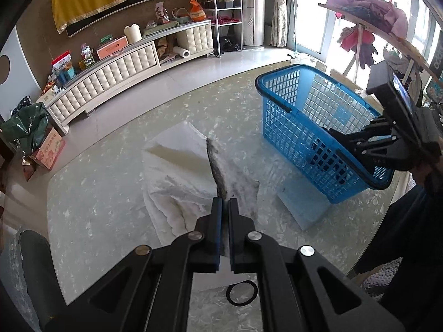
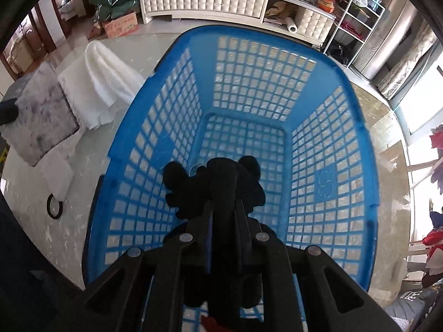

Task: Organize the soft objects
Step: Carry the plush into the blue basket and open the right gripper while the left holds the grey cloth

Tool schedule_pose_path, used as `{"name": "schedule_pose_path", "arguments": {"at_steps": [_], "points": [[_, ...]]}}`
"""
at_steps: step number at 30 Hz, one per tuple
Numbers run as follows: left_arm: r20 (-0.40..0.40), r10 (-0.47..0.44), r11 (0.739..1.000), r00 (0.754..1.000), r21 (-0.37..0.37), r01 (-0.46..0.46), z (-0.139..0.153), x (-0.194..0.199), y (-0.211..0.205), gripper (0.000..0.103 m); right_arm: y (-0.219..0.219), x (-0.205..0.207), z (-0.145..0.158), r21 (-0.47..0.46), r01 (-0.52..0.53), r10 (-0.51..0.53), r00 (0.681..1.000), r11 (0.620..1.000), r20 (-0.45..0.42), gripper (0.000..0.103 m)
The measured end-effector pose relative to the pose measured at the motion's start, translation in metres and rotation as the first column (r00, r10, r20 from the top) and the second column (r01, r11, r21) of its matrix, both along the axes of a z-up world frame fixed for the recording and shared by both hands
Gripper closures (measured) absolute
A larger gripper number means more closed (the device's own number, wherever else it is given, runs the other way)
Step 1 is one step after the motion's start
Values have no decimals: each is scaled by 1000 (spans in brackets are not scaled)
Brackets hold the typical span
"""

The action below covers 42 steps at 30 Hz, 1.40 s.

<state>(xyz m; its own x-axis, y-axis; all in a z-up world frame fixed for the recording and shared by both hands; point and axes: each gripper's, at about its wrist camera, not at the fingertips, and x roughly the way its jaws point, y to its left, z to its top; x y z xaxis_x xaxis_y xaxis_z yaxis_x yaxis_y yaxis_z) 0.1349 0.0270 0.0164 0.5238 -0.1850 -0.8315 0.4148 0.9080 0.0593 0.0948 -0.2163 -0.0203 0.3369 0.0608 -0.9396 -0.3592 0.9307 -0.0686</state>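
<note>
My left gripper (image 1: 224,202) is shut on the edge of a grey plush cushion (image 1: 221,171), which stands on edge over a white folded cloth (image 1: 177,171) on the marbled table (image 1: 97,193). A blue plastic basket (image 1: 304,116) sits to the right. In the left wrist view my right gripper (image 1: 332,134) reaches down into it. In the right wrist view my right gripper (image 2: 224,177) is shut on a black plush toy (image 2: 193,185) low inside the basket (image 2: 263,44). The grey cushion (image 2: 41,113) and white cloth (image 2: 102,83) lie left of the basket.
A black ring (image 1: 241,293) lies on the table near me. Beyond the table stand a long white TV cabinet (image 1: 110,77) with clutter, a white shelf rack (image 1: 227,13) and a clothes rack (image 1: 368,16) by the window. A person's dark sleeve (image 1: 409,221) is at right.
</note>
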Motion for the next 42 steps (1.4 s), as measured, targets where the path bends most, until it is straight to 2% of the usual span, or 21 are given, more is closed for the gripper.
{"name": "schedule_pose_path", "arguments": {"at_steps": [11,26,31,32,33,34,35,37,40,42], "points": [[12,9,1000,1000,-10,-9,4,-9,6,100,20,-8,0,-6,-56,56,998,998,-16,92],[16,21,1000,1000,-3,-21,5,-11,9,100,5,-4,-12,-34,-96,95,995,995,-27,90],[21,-6,1000,1000,-5,7,8,-15,2,100,0,-8,-11,-25,-116,116,993,993,-18,88],[19,-11,1000,1000,-3,11,8,-15,0,100,-2,-7,-10,-32,-121,121,993,992,-14,85],[19,-13,1000,1000,-1,13,8,-15,-1,100,-2,-8,-9,-45,-122,121,993,992,-8,76],[17,-16,1000,1000,-3,16,8,-15,-2,100,-2,-9,-7,-66,-121,122,993,990,0,62],[12,-19,1000,1000,-10,19,8,-14,-3,100,-2,-10,-5,-91,-121,123,992,988,13,54],[0,-29,999,1000,-21,29,7,-12,-8,100,-4,-11,2,-97,-123,129,990,988,53,27],[-11,-56,998,998,-17,56,4,-11,-18,100,-7,-12,14,-96,-112,121,989,989,91,11],[-17,-68,998,998,-15,67,3,-10,-23,100,-10,-12,17,-119,-106,120,986,987,112,6]]}}
